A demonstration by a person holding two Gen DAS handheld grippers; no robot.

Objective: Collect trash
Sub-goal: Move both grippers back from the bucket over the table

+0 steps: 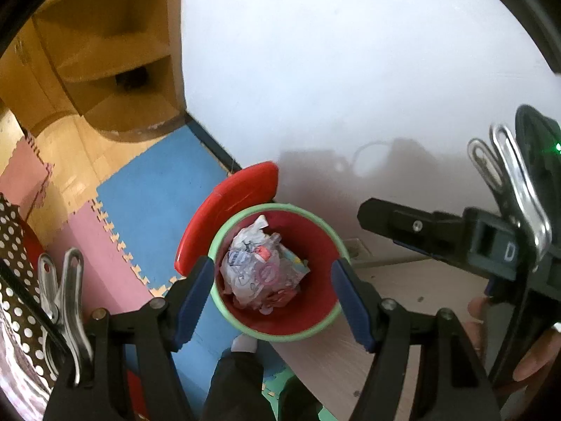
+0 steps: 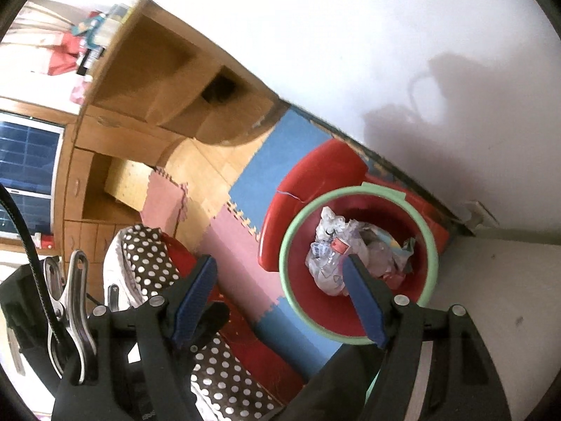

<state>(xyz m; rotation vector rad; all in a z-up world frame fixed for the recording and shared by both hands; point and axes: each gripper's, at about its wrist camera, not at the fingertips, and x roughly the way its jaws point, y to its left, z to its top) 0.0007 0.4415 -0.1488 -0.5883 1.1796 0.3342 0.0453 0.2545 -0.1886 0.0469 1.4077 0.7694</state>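
Foam floor mats lie below both claws (image 1: 271,291) (image 2: 280,294), angled steeply down, apparently empty and wide open over bin (image 1: 224,307).

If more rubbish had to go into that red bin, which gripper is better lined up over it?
Probably the left gripper: the red bin with its crumpled trash sits centred between its open fingers. The right gripper is off to one side, over the foam mats.
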